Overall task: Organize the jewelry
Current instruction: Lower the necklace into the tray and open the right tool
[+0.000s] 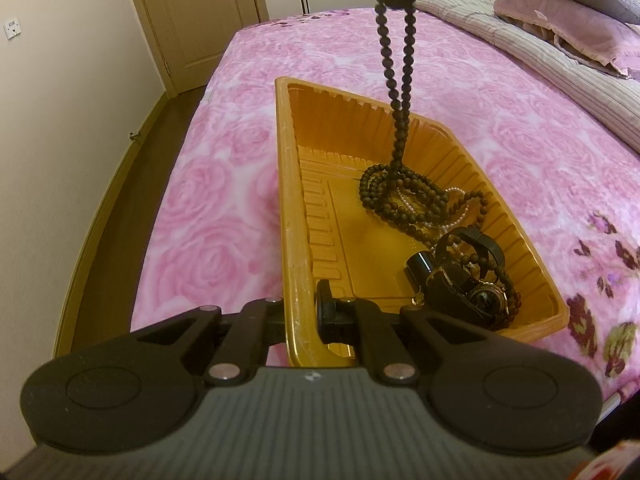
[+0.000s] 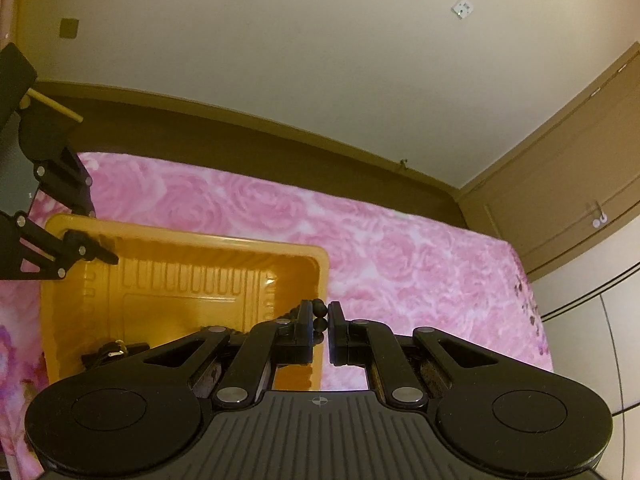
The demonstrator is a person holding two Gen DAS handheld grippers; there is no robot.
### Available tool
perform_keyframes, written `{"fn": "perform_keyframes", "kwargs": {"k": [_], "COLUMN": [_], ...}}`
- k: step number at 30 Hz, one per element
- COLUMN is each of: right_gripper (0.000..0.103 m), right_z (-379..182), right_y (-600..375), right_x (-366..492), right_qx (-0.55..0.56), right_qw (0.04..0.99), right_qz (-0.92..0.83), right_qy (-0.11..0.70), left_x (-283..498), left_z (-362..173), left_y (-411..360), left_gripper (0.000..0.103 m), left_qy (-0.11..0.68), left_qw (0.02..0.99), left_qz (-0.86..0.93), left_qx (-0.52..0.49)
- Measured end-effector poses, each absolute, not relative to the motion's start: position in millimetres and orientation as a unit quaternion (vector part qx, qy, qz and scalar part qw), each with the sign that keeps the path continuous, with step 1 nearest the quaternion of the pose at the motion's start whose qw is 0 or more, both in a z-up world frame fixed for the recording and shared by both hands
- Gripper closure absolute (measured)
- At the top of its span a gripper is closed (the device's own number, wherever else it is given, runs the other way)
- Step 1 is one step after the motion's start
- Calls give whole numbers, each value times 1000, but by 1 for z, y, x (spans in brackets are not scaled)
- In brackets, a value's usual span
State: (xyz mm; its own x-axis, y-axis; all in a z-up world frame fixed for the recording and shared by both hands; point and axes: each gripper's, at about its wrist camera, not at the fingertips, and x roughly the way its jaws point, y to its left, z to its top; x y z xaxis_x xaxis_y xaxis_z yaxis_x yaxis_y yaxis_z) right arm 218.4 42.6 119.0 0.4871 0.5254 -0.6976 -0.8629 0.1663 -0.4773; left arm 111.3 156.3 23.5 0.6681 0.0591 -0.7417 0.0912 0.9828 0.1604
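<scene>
One orange tray [image 1: 290, 216] sits on the pink flowery blanket [image 1: 208, 184], close to the bed's edge, where the dark floor [image 1: 120, 184] drops away beside the wall. The left gripper [image 1: 304, 312] is squeezed tight on the tray's near rim, one finger outside the wall and one inside. The right gripper [image 2: 320, 322] is up above the tray and pinches one long string of dark beads [image 1: 400, 120]. In the left wrist view two strands hang straight down from it, and the bottom part lies coiled on the tray floor. A thin string of pale pearls [image 1: 452, 200] peeks out under the coil. Near the tray's front corner lies one watch [image 1: 486, 298] with a dark strap, and some other dark pieces I cannot tell apart. The left half of the tray floor is bare, so there is room there. Two pillows [image 1: 560, 28] lie at the far side of the bed.
</scene>
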Motion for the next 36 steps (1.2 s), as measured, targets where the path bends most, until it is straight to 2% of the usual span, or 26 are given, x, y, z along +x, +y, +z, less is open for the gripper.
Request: {"fn": "perform_keyframes", "kwargs": {"k": [13, 18, 22, 24, 25, 26, 28, 36], "right_gripper": [96, 96, 94, 91, 85, 73, 61, 55], "right_z": [96, 95, 106, 114, 117, 119, 121, 97], "right_y": [46, 42, 34, 26, 22, 16, 5, -52], "right_x": [230, 241, 243, 244, 244, 243, 239, 202], "right_qx": [-433, -387, -361, -342, -333, -322, -303, -202], "right_qw": [735, 740, 762, 774, 780, 788, 801, 835], "right_qz": [470, 479, 471, 467, 464, 457, 446, 424], "right_qy": [228, 271, 257, 256, 257, 258, 260, 287], "left_x": [111, 111, 111, 111, 111, 111, 111, 110], "left_z": [23, 22, 21, 21, 21, 21, 21, 20], "left_y": [156, 157, 158, 158, 158, 158, 159, 163], "left_gripper": [98, 98, 98, 98, 98, 98, 98, 98], "left_qy": [408, 408, 409, 409, 409, 409, 408, 409], "left_qw": [908, 908, 908, 908, 909, 909, 909, 909], "left_qz": [-9, -9, -9, -9, -9, -9, -9, -10], "left_qx": [92, 90, 88, 87, 86, 86, 84, 74]}}
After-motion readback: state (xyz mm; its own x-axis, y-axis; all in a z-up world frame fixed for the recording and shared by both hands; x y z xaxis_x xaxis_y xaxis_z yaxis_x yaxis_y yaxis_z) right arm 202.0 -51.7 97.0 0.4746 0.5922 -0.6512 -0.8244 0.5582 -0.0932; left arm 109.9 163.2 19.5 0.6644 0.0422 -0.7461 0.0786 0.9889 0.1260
